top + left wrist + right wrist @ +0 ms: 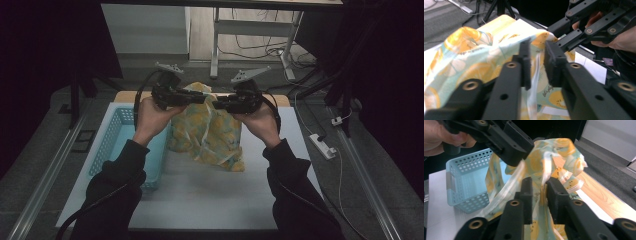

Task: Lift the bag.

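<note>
Two dark sleeves are seen closest to the camera in the high view, one on each side, and two hands come out of them. One hand-held gripper is held in each hand, so two are counted.

One piece of cloth (215,132) is seen, yellow and pale green with fruit printed on it. It is bunched up in the middle of the surface (200,195), with its top lifted toward the two tools. White ribbon-like strips are seen on it, but their number cannot be counted because they are folded and blurred.

One pale blue basket (112,142) with small holes in its walls is placed on the surface just beside the cloth, on the left in the high view. Nothing can be made out inside it.

The left hand-held gripper (537,63) is held at the top of the cloth. Its two black jaws are parted a little. Cloth and a white strip are seen in the gap, but they are not pinched, so nothing is gripped.

The right hand-held gripper (539,187) is pointed at the same bunched top from the other side. Its two jaws are parted a little too. Cloth is seen in the gap, and it is not squeezed.

The two tools are held very near each other, tip to tip, above the cloth.

One strip of bare wood (599,197) is seen along the far edge of the surface.
</note>
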A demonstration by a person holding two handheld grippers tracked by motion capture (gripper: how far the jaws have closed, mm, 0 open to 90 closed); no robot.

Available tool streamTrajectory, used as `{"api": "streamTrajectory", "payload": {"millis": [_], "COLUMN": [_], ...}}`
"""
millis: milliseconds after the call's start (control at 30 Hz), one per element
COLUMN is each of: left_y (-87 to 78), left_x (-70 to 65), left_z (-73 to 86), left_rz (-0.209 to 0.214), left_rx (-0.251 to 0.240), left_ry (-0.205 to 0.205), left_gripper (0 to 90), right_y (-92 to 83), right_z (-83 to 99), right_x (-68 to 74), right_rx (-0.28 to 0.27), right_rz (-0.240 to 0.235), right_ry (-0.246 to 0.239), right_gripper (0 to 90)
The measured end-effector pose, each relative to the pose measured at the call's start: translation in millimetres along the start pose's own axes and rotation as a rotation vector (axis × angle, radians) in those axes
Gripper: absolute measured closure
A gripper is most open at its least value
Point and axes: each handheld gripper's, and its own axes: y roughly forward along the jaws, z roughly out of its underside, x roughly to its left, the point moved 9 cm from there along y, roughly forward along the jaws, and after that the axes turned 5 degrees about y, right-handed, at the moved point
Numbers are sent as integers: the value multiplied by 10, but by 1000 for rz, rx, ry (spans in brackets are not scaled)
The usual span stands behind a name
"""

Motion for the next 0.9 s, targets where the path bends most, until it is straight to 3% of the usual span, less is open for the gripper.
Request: {"api": "streamTrajectory", "payload": {"millis": [567,700,900], "left_y": [-133,-130,-131], "left_x": [-75,-76,-94], "left_z": [389,529,760], "left_rz": [-71,-108,-115], "left_rx": [2,26,52], "left_ry": [64,59,46], "left_gripper": [287,198,125], "right_y": [-87,-96,-118], "right_z": [186,262,392], "right_x": [23,21,4], "right_rx": [-9,-6,-17], "right_rz": [12,31,37], "right_ry": [21,18,35], "right_gripper": [446,363,265]}}
